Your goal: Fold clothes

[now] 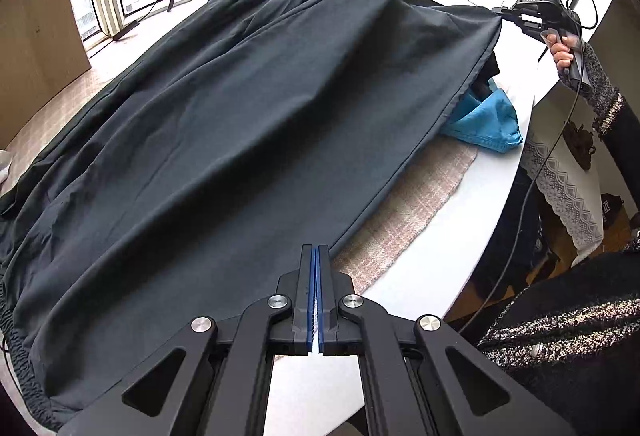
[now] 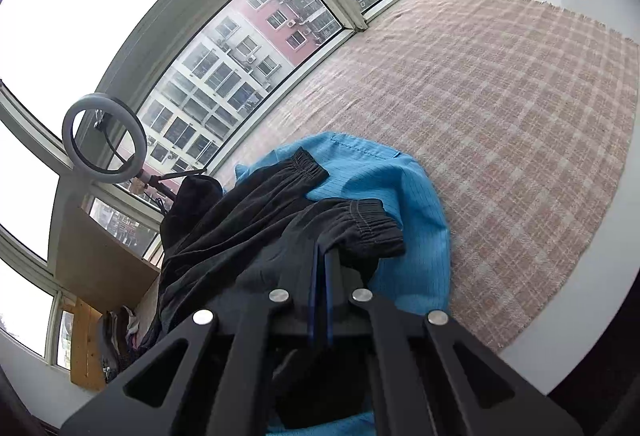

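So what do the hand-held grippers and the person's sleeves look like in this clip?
Left hand-held gripper: matte black linkage arms with triangular cut-outs, round silver pivot bolts, blue pads lining the fingers. Right hand-held gripper: same build; from the left wrist view it shows a black body and a thin black cable. The sleeve is dark speckled knit with a pale band.

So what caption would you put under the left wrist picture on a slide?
Both grippers, left and right, stretch a dark garment above the table.

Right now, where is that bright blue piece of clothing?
The blue garment lies crumpled on the checked cloth, half tucked under the dark garment's right edge, below the right gripper.
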### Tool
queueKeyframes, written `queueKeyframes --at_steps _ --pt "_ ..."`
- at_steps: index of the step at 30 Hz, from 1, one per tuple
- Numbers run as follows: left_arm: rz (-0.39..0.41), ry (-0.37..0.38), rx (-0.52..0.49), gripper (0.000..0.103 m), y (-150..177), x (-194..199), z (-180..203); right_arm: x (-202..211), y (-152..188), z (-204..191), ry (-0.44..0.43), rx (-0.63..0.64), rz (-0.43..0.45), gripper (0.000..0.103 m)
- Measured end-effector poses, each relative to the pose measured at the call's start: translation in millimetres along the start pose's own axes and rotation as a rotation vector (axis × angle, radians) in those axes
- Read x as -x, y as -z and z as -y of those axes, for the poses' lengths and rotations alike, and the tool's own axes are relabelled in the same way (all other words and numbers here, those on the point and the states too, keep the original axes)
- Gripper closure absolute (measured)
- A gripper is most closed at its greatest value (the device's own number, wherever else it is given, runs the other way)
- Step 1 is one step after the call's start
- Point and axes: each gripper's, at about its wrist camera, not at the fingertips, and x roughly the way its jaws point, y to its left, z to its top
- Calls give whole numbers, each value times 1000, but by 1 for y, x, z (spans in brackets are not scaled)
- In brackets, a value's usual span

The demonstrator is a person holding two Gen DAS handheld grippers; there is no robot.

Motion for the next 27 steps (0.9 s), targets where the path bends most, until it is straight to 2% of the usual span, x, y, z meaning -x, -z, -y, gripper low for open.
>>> queueKeyframes --at_steps 1,2,3,7,9,11,13,14,18,22,24,27 --pt "-4 -12 -9 93 -2 -5 5 -1 0 1 -1 -7 -4 100" --pt "-4 -18 -19 79 -3 -9 10 -2 0 2 -4 -15 -9 100" --pt "1 -16 -29 73 -6 -13 14 -3 0 4 -6 -23 -13 100" --pt "-6 0 -98 70 -13 -32 35 -2 -5 -7 -5 -1 -5 100" --pt "-7 -29 -152 64 -16 -41 46 1 -8 -18 -5 30 2 100" --pt "-2 -83 -176 64 -18 -49 50 3 -11 -29 -4 62 9 100" --pt "0 -105 -149 80 -21 -53 45 6 -15 -41 -3 94 17 100" --pt "6 -110 -134 103 -22 -53 42 7 -15 -45 4 111 21 100" --pt "45 -74 -89 102 -20 -29 35 16 -6 -46 36 141 27 100" --pt "57 -17 -114 102 -9 9 52 27 15 -31 94 149 -4 100" --pt "24 32 -110 102 0 6 59 32 26 -23 123 154 -20 100" --pt "-55 72 -102 102 11 -13 62 13 44 -2 226 157 -83 100"
